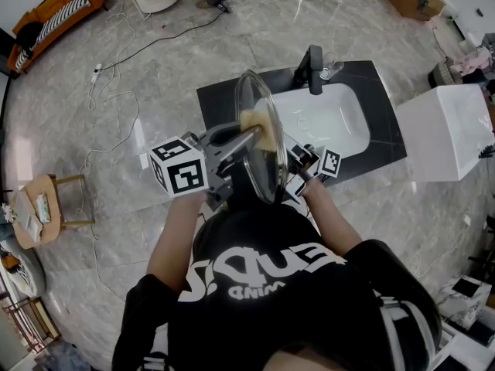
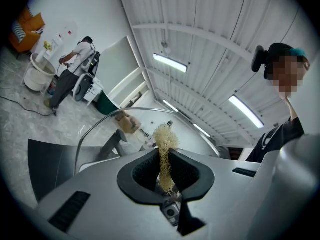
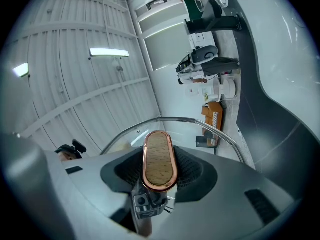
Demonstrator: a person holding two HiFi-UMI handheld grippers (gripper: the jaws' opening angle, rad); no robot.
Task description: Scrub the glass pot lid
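One glass lid (image 1: 268, 167), one scrub pad (image 1: 257, 124), one sink (image 1: 332, 118).

Ceiling strip lights (image 2: 170, 63) give me bright, even light in all three views. The marble floor (image 1: 46, 130) glares softly at nine o'clock in the head view; the glass lid (image 1: 251, 91) carries faint reflections. Fisheye bending curves every edge, corners black.

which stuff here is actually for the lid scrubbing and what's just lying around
In use: glass pot lid, its handle in the right gripper; fibre scrubber in the left gripper.
Lying about: drinking glass by the faucet, white box, wooden stool, orange sofa.
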